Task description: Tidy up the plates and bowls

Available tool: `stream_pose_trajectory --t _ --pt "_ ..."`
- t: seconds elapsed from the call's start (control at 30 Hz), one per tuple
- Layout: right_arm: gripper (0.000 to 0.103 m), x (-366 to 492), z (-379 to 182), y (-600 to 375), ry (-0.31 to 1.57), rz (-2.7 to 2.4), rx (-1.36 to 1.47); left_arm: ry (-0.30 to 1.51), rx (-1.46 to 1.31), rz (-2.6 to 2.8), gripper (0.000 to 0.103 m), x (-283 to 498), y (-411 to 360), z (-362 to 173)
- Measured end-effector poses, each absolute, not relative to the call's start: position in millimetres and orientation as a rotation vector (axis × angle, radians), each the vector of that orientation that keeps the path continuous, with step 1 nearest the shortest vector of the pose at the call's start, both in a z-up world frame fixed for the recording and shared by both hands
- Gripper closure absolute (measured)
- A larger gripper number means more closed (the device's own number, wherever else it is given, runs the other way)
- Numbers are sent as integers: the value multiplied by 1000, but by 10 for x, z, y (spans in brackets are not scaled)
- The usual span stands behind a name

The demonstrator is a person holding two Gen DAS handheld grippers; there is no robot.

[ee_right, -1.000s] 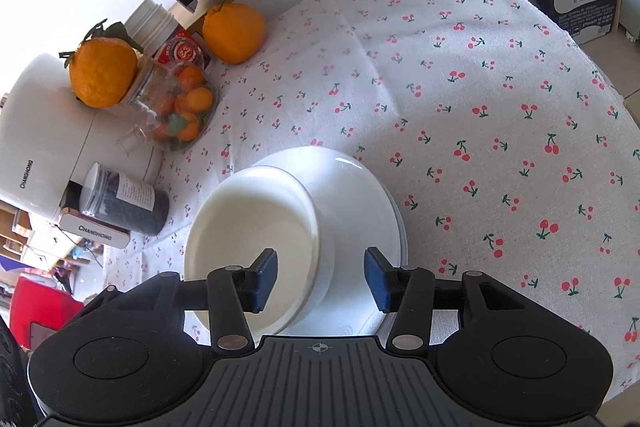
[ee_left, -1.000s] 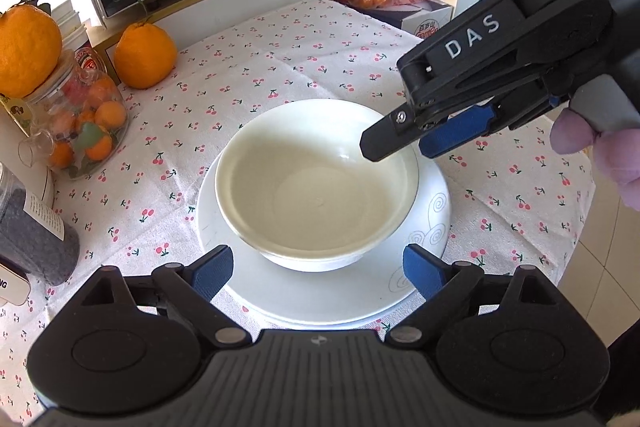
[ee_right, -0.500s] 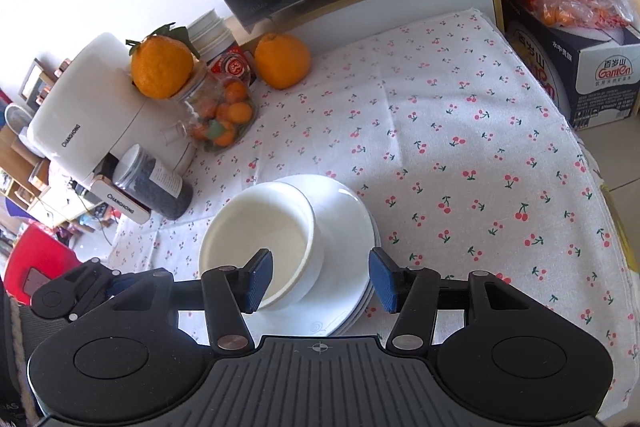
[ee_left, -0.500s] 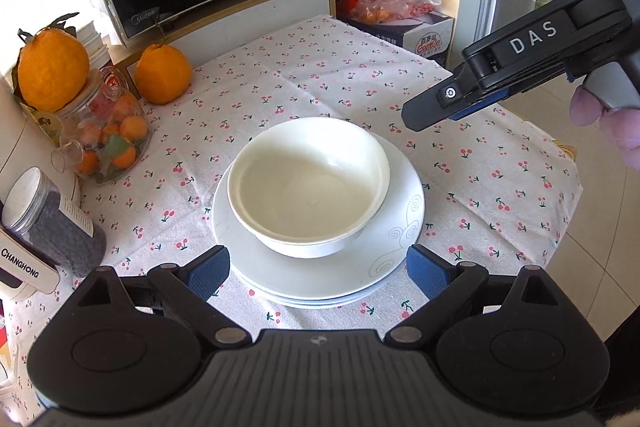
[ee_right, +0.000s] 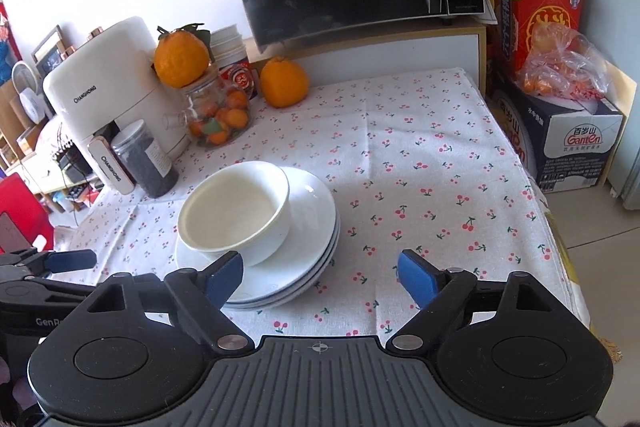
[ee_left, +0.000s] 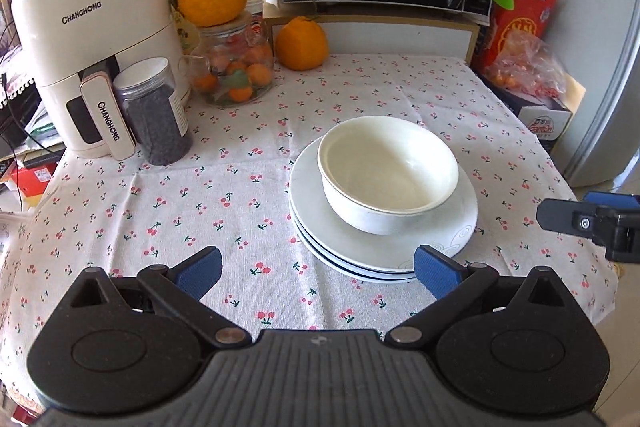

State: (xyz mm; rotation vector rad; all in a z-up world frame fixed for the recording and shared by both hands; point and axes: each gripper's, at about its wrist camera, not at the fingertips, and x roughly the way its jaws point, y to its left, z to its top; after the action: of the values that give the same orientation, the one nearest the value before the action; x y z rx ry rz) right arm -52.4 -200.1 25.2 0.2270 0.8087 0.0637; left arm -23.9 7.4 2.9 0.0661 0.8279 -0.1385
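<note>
Your left tongs [ee_left: 316, 269] spreading wider with nothing between them, your right tongs [ee_right: 320, 273] likewise opening and empty, white bowl [ee_left: 388, 173] atop the stacked plates [ee_left: 320, 243] on the counter [ee_left: 200, 195], just ahead of both tongs.

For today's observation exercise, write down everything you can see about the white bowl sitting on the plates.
The white bowl is round, deep, glossy and ceramic-looking, with a thin darker line just below its rim. It looks empty and stands upright on the top plate of a stack of white plates, off-centre toward one edge. The stack rests on the cherry-print tablecloth. Nothing else touches the bowl; neither tool is on it.
</note>
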Motion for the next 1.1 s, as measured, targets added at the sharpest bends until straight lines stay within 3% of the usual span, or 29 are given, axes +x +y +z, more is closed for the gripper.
stream_pose_trajectory --t 0.23,1.1 --pt "6 -589 176 -1878 835 -19 125 831 47 -79 0 -238 71 16" --pt "5 -451 54 -1768 915 -51 117 895 57 2 0 -253 -5 -25"
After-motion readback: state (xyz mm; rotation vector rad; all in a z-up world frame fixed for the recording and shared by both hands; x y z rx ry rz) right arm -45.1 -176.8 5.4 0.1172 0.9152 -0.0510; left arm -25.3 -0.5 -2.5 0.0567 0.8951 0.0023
